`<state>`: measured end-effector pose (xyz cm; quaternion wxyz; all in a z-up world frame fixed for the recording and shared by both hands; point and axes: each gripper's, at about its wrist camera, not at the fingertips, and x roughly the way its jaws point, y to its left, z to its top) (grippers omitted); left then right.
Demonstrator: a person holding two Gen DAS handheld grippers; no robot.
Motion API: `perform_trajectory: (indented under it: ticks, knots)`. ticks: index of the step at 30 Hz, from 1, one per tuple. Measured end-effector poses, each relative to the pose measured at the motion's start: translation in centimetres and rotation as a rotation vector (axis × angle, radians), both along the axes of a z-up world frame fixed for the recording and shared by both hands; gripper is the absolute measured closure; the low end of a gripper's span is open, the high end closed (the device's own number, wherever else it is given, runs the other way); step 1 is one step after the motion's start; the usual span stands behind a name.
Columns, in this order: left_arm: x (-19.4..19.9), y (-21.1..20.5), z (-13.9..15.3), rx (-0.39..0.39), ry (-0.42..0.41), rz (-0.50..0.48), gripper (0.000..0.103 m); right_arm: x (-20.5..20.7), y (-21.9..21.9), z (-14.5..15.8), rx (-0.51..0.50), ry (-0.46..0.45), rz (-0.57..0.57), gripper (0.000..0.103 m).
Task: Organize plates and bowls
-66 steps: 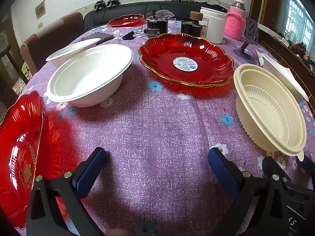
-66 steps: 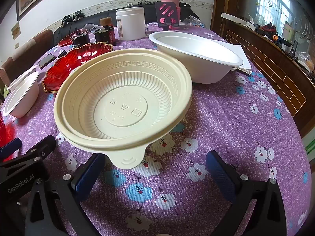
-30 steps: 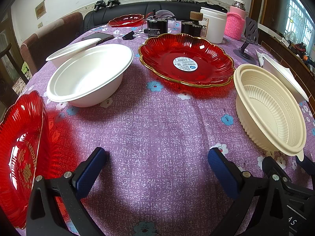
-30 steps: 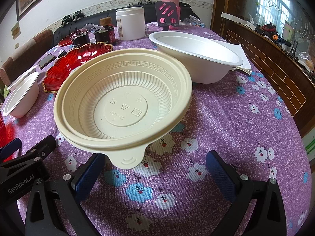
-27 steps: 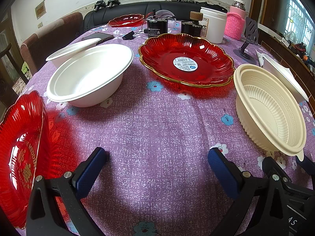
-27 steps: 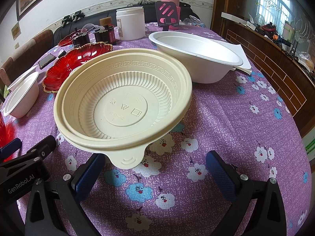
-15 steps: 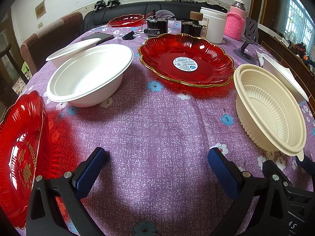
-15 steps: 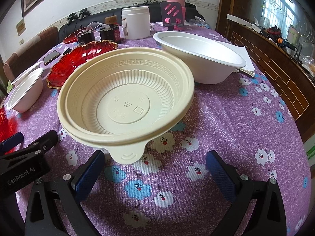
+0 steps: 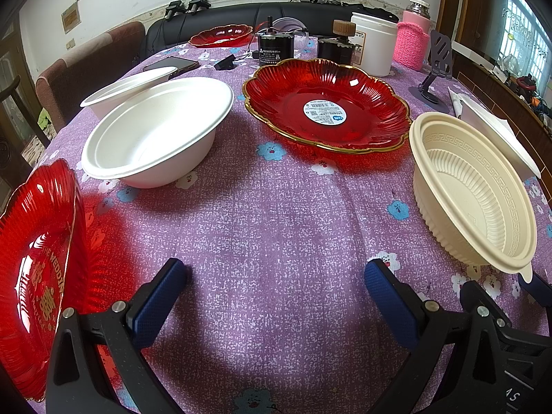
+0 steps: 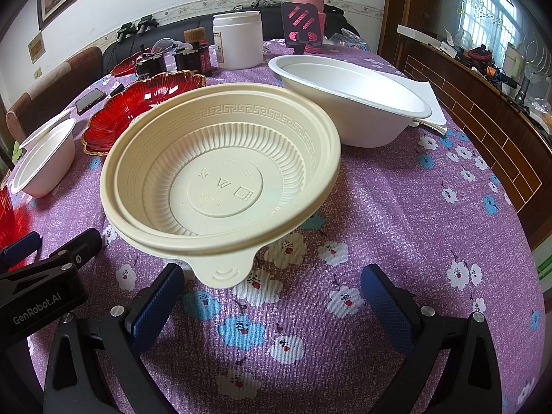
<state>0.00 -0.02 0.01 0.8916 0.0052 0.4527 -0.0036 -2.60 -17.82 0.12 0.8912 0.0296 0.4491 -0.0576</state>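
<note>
A cream ribbed plastic bowl (image 10: pixel 220 176) sits on the purple flowered tablecloth just ahead of my right gripper (image 10: pixel 272 293), which is open and empty with its jaws flanking the bowl's tab. The bowl also shows at the right of the left wrist view (image 9: pixel 472 189). My left gripper (image 9: pixel 276 293) is open and empty over bare cloth. A red gold-rimmed plate (image 9: pixel 327 103) lies ahead, a white bowl (image 9: pixel 155 131) to its left with another white bowl (image 9: pixel 127 86) behind. A red plate (image 9: pixel 34 269) is at the near left. A large white bowl (image 10: pixel 348 100) sits behind the cream one.
At the table's far side stand a white jar (image 9: pixel 372 41), a pink knitted bottle (image 9: pixel 414 41), dark jars (image 9: pixel 272 48), a phone (image 9: pixel 172 65), a phone stand (image 9: pixel 438 65) and another red plate (image 9: pixel 220 34). White paper (image 10: pixel 427 103) lies under the large white bowl. The table edge curves near right.
The right gripper has shifted slightly, so the cream bowl sits a little higher and closer in its view. The left gripper has not moved.
</note>
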Motion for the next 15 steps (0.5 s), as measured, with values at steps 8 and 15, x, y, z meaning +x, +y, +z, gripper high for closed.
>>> perform_trajectory:
  ticks: [8, 15]
  knots:
    - [0.0, -0.09, -0.02, 0.002, 0.0, 0.003, 0.0, 0.01, -0.03, 0.01, 0.0, 0.0, 0.0, 0.001]
    - [0.0, -0.07, -0.02, 0.001, 0.0, 0.003, 0.0, -0.01, 0.02, 0.0, 0.0, 0.0, 0.0, 0.001]
